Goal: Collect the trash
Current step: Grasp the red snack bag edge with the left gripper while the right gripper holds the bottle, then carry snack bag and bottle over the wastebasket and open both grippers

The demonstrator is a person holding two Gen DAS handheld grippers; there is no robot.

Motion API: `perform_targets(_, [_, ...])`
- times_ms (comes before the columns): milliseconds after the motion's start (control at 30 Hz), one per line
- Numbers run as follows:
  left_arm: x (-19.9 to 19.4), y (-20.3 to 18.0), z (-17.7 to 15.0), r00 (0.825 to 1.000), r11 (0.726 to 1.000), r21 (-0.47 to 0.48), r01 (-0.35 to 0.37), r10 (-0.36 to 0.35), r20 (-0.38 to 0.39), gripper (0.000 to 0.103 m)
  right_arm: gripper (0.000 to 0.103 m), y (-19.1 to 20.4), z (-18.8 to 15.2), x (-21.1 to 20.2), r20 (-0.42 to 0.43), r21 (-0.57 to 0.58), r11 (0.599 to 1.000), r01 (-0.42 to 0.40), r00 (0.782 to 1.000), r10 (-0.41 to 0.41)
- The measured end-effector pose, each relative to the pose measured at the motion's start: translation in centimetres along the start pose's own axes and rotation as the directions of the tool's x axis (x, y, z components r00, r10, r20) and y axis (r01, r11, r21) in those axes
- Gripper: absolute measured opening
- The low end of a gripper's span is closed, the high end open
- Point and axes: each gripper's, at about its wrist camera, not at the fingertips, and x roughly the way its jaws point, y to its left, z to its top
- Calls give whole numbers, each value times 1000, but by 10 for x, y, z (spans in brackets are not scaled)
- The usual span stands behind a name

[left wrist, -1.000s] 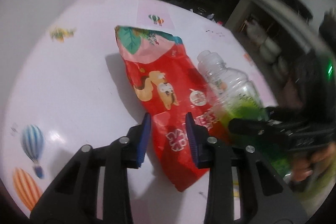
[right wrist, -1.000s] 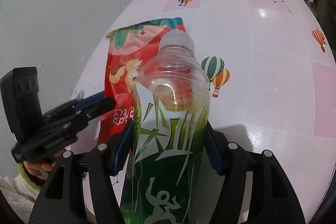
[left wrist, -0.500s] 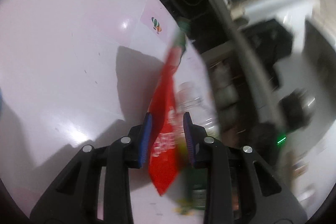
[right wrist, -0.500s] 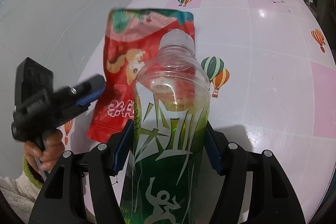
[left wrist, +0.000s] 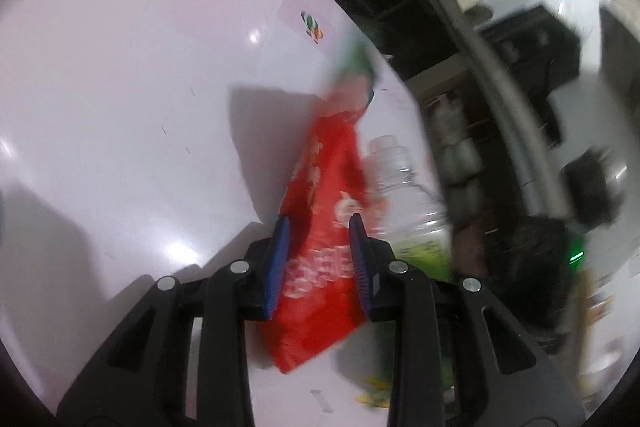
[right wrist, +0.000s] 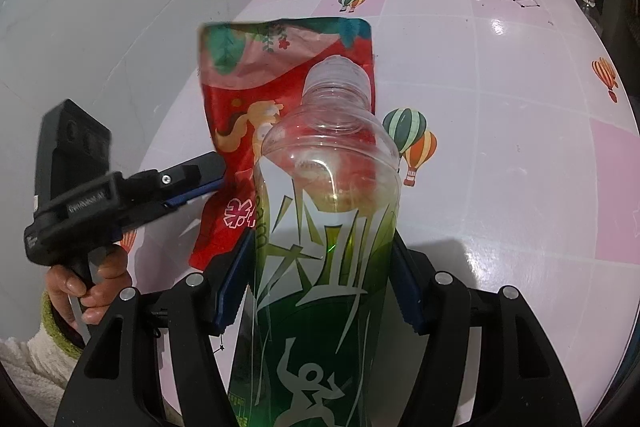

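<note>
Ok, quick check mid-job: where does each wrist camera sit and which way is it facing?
Left wrist: on the left tongs, looking down along them at the red snack bag they clamp, table behind; only its fingers show.
Right wrist: on the right tongs, looking down over the green bottle they grip; a hand and cream sleeve show.
Shared: bag, bottle, table.

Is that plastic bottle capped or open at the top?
Open: the bottle in the right gripper shows bare neck threads, no cap.
</note>
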Motion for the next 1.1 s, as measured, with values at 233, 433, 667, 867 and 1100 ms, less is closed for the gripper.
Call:
perform_targets(233, [5, -18, -4, 975, 955, 197, -219, 221, 14, 23, 62, 1, 0, 0, 0, -1, 1000, 3, 1000, -3])
perform_targets(433, [3, -26, -8, 955, 920, 259, -293, 294, 38, 1, 62, 1, 0, 0, 0, -1, 1000, 3, 1000, -3])
perform_targets(667, [-12, -24, -10, 964, 940, 212, -267, 259, 65, 0, 62, 1, 0, 0, 0, -2, 1000, 2, 1000, -2])
perform_targets(867, [-19, -36, -13, 964, 936, 231, -264, 250, 90, 0, 62, 2, -1, -1, 0, -2, 1000, 9, 1000, -9])
perform_targets(1100, [-41, -46, -18, 965, 933, 251, -257, 235, 116, 0, 61, 0, -6, -9, 28, 10, 999, 39, 999, -39])
